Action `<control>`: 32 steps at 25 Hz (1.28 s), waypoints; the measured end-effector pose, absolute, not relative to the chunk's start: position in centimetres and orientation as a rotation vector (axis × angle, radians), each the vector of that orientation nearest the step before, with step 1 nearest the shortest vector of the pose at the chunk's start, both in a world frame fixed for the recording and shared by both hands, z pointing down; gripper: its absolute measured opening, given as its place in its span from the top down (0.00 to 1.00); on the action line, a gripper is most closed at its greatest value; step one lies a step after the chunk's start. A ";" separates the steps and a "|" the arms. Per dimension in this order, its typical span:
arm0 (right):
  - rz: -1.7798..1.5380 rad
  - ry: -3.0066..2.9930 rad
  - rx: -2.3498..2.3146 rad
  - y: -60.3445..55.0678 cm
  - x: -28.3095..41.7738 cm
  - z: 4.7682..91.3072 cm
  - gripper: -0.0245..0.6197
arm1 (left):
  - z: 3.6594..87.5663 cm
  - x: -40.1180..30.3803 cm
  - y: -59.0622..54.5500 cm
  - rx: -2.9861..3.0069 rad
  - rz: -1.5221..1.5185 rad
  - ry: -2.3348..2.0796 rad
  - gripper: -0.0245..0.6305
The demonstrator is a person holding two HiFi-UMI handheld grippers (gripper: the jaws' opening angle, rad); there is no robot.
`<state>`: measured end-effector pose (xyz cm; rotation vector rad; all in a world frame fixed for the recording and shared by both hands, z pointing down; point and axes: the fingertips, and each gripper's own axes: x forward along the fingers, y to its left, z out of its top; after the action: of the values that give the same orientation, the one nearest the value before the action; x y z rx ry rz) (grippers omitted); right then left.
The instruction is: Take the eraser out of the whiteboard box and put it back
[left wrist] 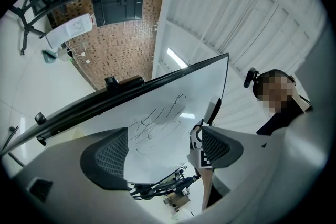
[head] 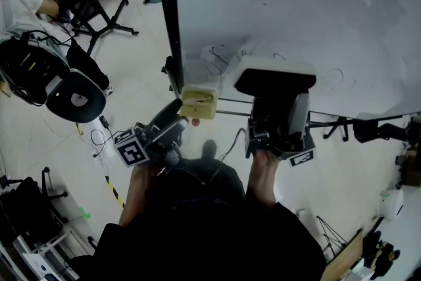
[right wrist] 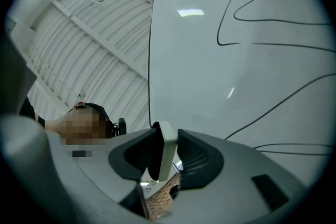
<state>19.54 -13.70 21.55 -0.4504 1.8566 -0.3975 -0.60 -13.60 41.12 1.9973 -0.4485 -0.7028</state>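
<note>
In the head view my right gripper is shut on the eraser, a flat block with a white back and a black felt face, held up in front of the whiteboard. The right gripper view shows the eraser edge-on, pinched between both pads of that gripper. The pale yellow whiteboard box hangs at the board's lower left edge. My left gripper hovers just below and left of the box. Its jaws stand open in the left gripper view, holding nothing.
Black scribbles cover the whiteboard. Its stand's black bars and legs run below the board. A seated person, an office chair and a black floor stand are off to the left, with cables on the floor.
</note>
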 end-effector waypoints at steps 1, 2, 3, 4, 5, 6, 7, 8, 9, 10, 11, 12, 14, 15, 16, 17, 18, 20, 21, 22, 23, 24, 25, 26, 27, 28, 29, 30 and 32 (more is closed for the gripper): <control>-0.397 1.859 -0.451 -13.7 19.5 21.6 0.74 | 41.1 -0.6 -13.6 1.997 -0.704 -0.448 0.31; -0.396 1.861 -0.453 -13.7 19.5 21.6 0.74 | 41.1 -0.7 -13.6 1.997 -0.705 -0.447 0.31; -0.396 1.862 -0.455 -13.7 19.4 21.6 0.74 | 41.1 -0.7 -13.5 1.997 -0.706 -0.446 0.31; -0.396 1.864 -0.457 -13.7 19.3 21.6 0.74 | 41.1 -0.7 -13.5 1.997 -0.706 -0.446 0.31; -0.395 1.867 -0.461 -13.7 19.3 21.6 0.74 | 41.1 -0.8 -13.5 1.996 -0.707 -0.446 0.31; -0.394 1.871 -0.465 -13.7 19.2 21.7 0.74 | 41.1 -0.8 -13.5 1.995 -0.709 -0.445 0.31; -0.391 1.878 -0.471 -13.7 19.1 21.7 0.74 | 41.1 -0.8 -13.5 1.994 -0.711 -0.444 0.31; -0.387 1.887 -0.478 -13.7 18.9 21.7 0.74 | 41.1 -0.8 -13.5 1.993 -0.713 -0.443 0.31; -0.383 1.897 -0.485 -13.7 18.8 21.8 0.74 | 41.1 -0.9 -13.5 1.992 -0.715 -0.443 0.31; -0.380 1.908 -0.493 -13.7 18.6 21.8 0.74 | 41.1 -0.9 -13.5 1.991 -0.715 -0.443 0.31; -0.377 1.919 -0.500 -13.7 18.4 21.9 0.74 | 41.1 -0.9 -13.5 1.991 -0.716 -0.444 0.31; -0.374 1.933 -0.510 -13.7 18.2 22.0 0.74 | 41.1 -1.0 -13.5 1.991 -0.716 -0.445 0.31; -0.369 1.969 -0.537 -13.9 17.7 22.3 0.74 | 41.1 -1.1 -13.5 1.991 -0.717 -0.447 0.31; -0.368 1.989 -0.551 -14.0 17.4 22.5 0.74 | 41.2 -1.1 -13.5 1.991 -0.717 -0.449 0.31; -0.368 2.008 -0.565 -14.1 17.1 22.7 0.74 | 41.2 -1.2 -13.5 1.990 -0.718 -0.451 0.31; -0.370 2.025 -0.577 -14.2 16.9 23.0 0.74 | 41.2 -1.2 -13.5 1.988 -0.719 -0.452 0.31; -0.375 2.041 -0.587 -14.4 16.6 23.3 0.74 | 41.2 -1.3 -13.5 1.986 -0.719 -0.454 0.31; -0.392 2.066 -0.601 -14.6 16.1 23.9 0.74 | 41.3 -1.4 -13.5 1.983 -0.721 -0.454 0.31; -0.401 2.077 -0.607 -14.8 15.9 24.2 0.74 | 41.3 -1.4 -13.5 1.982 -0.722 -0.454 0.31; -0.408 2.088 -0.614 -14.9 15.7 24.5 0.74 | 41.4 -1.4 -13.5 1.982 -0.723 -0.455 0.31; -0.412 2.101 -0.623 -15.0 15.5 24.7 0.74 | 41.4 -1.5 -13.4 1.982 -0.723 -0.456 0.31; -0.412 2.115 -0.633 -15.0 15.3 24.9 0.74 | 41.4 -1.5 -13.4 1.982 -0.723 -0.458 0.31; -0.412 2.129 -0.643 -15.1 15.1 25.1 0.74 | 41.4 -1.6 -13.4 1.986 -0.723 -0.461 0.31; -0.411 2.142 -0.651 -15.1 14.9 25.2 0.74 | 41.2 -1.6 -13.5 1.993 -0.723 -0.466 0.31; -0.412 2.154 -0.658 -15.2 14.7 25.4 0.74 | 41.2 -1.7 -13.5 1.996 -0.723 -0.470 0.31; -0.412 2.167 -0.665 -15.2 14.5 25.5 0.74 | 41.2 -1.7 -13.5 1.990 -0.726 -0.469 0.31; -0.414 2.179 -0.673 -15.3 14.4 25.7 0.74 | 41.3 -1.7 -13.5 1.981 -0.730 -0.465 0.31; -0.417 2.190 -0.680 -15.3 14.2 25.9 0.74 | 41.4 -1.7 -13.4 1.974 -0.733 -0.462 0.31; -0.421 2.209 -0.694 -15.4 14.0 26.2 0.74 | 41.4 -1.6 -13.4 1.973 -0.734 -0.461 0.31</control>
<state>14.04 -15.42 26.25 -0.6936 2.2086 -0.4209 -1.65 -13.43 41.36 1.9728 -0.4607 -0.7340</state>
